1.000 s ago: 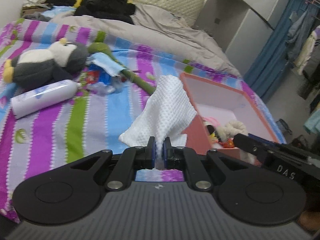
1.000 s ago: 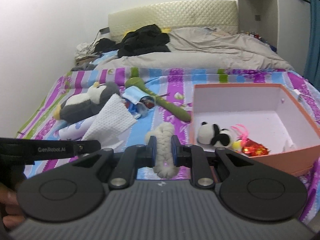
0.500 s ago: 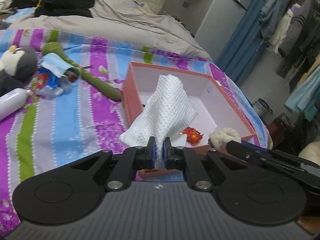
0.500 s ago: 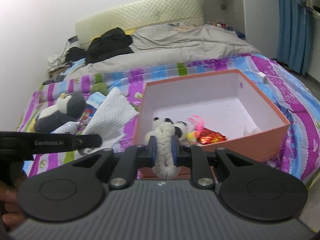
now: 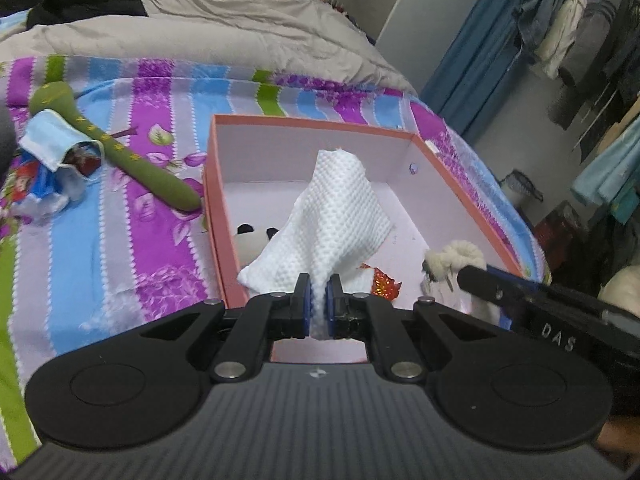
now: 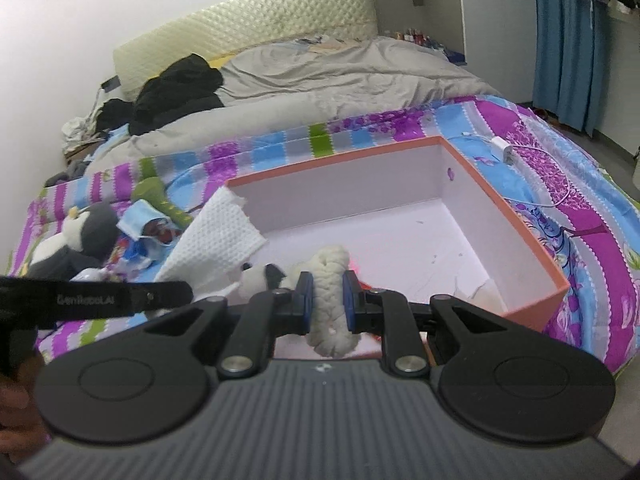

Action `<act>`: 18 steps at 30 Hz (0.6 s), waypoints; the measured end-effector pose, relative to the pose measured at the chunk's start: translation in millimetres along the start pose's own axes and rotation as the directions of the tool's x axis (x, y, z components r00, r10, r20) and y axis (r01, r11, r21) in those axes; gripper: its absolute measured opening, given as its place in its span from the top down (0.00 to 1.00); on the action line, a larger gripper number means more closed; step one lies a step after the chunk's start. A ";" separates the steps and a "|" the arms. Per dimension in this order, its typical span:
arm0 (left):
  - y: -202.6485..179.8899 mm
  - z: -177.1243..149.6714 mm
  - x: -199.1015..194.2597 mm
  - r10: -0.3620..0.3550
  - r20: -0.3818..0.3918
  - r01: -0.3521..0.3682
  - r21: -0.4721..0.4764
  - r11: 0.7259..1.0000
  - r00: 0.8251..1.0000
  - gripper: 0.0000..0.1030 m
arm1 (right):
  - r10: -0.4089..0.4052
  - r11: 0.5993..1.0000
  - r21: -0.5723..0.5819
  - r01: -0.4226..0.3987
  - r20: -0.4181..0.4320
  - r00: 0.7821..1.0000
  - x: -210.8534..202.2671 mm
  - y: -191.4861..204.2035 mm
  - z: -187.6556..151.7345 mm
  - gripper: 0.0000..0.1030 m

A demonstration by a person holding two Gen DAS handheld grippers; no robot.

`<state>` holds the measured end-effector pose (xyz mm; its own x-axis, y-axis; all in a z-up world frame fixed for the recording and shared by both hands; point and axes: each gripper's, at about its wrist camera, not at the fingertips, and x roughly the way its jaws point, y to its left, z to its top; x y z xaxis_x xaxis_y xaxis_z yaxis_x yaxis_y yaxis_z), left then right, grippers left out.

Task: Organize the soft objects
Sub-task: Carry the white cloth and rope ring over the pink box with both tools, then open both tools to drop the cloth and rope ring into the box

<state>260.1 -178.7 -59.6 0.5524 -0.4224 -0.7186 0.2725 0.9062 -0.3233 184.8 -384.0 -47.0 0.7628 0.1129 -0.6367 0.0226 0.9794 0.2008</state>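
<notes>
Holding over the box [image 5: 320, 124]:
Left gripper [image 5: 317, 300]: clamped on a white cloth [image 5: 336, 216].
Right gripper [image 6: 325, 300]: pinching a fluffy scrunchie [image 6: 328, 292].

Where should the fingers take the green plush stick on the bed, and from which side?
Grip the green plush stick at its thin middle shaft, coming from above with the fingers across it. It lies flat on the striped bedsheet; its thick head is partly under the blue face mask.

A grey blanket [image 6: 340, 80] is lying on the bed behind the striped sheet [image 6: 580, 184]. Black clothes [image 6: 176, 92] are sitting on the blanket. A white charger [image 6: 504, 148] is lying on the sheet.
</notes>
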 end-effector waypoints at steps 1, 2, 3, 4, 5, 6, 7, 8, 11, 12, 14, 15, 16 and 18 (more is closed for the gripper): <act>-1.1 5.0 9.1 0.004 -0.011 -0.004 0.009 1.000 1.000 0.91 | -0.004 1.000 0.010 0.004 -0.006 1.000 6.2 -4.2 2.9 0.81; -1.7 9.4 16.6 0.007 -0.021 -0.006 0.014 1.000 1.000 0.91 | -0.008 1.000 0.018 0.008 -0.014 1.000 12.5 -8.0 5.3 0.81; -2.3 13.3 23.1 0.007 -0.030 -0.006 0.018 1.000 1.000 0.91 | -0.016 1.000 0.023 0.016 -0.026 1.000 19.9 -11.7 7.5 0.81; -2.8 17.6 30.9 0.005 -0.041 -0.004 0.023 1.000 0.999 0.91 | -0.023 0.999 0.027 0.024 -0.038 0.999 27.2 -15.0 9.0 0.80; -3.4 20.9 38.6 0.004 -0.051 -0.003 0.026 1.000 0.999 0.91 | -0.025 0.999 0.031 0.027 -0.050 0.998 34.0 -18.3 10.4 0.80; -4.2 23.4 44.1 0.004 -0.059 -0.003 0.030 1.000 0.998 0.91 | -0.021 0.999 0.034 0.024 -0.068 0.997 42.2 -21.7 11.4 0.80; -5.1 26.4 52.6 0.006 -0.073 -0.003 0.036 0.999 0.997 0.91 | -0.020 0.999 0.037 0.023 -0.084 0.996 48.5 -24.5 11.4 0.80; -5.0 28.1 59.4 0.007 -0.085 -0.004 0.034 0.999 0.996 0.91 | -0.023 0.999 0.047 0.028 -0.098 0.995 54.9 -27.6 11.5 0.80; -2.8 31.7 77.8 -0.001 -0.115 0.004 0.027 1.000 0.993 0.90 | -0.036 0.997 0.067 0.045 -0.128 0.991 70.3 -35.4 10.8 0.79; -2.2 32.6 82.3 0.003 -0.116 0.001 0.031 1.000 0.993 0.90 | -0.034 0.996 0.073 0.044 -0.131 0.991 72.8 -37.0 10.5 0.79; -0.4 35.4 94.0 0.015 -0.127 -0.010 0.040 0.999 0.992 0.90 | -0.036 0.996 0.075 0.046 -0.135 0.990 77.8 -40.3 9.0 0.79; 0.5 35.9 98.7 0.015 -0.135 -0.010 0.039 0.999 0.991 0.90 | -0.044 0.996 0.077 0.055 -0.141 0.989 80.6 -41.9 7.2 0.78; 1.2 36.4 103.2 0.013 -0.143 -0.007 0.038 0.999 0.990 0.90 | -0.044 0.995 0.085 0.057 -0.148 0.988 83.3 -44.1 6.2 0.78; 1.8 36.6 109.0 0.011 -0.152 -0.005 0.040 0.999 0.988 0.90 | -0.029 0.994 0.103 0.046 -0.160 0.987 88.6 -47.9 3.6 0.75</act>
<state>349.5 -223.8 -116.0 0.4288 -0.4053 -0.8074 0.3009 0.9068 -0.2954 253.6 -421.5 -110.3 0.6486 0.1097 -0.7532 0.1238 0.9612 0.2466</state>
